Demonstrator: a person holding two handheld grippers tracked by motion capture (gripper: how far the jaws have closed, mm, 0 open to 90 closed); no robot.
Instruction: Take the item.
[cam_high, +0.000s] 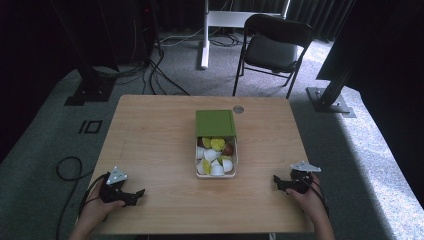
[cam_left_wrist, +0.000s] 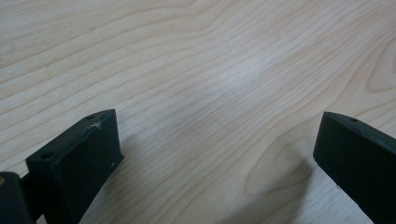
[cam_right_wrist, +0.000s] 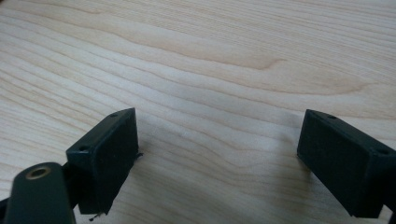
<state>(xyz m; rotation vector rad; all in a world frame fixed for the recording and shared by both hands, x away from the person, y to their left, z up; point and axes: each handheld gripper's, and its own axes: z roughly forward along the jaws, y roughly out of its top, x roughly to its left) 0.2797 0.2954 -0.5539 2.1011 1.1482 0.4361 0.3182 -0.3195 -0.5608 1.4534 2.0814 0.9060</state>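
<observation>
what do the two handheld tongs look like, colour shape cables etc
Both the left tongs and right tongs are matte black, with two blocky rectangular jaws showing small screw holes. Each carries a grey three-cornered plate on top and trails a thin black cable.

Black two-jaw left tool (cam_high: 141, 192), right tool (cam_high: 275, 178), grey three-cornered top plates, black cables, seemingly bare forearms

No readable text, labels, brands or numbers on any surface.

Light wooden table (cam_high: 150, 145), white box (cam_high: 216, 172) of small pieces with green lid (cam_high: 215, 123) at centre.
</observation>
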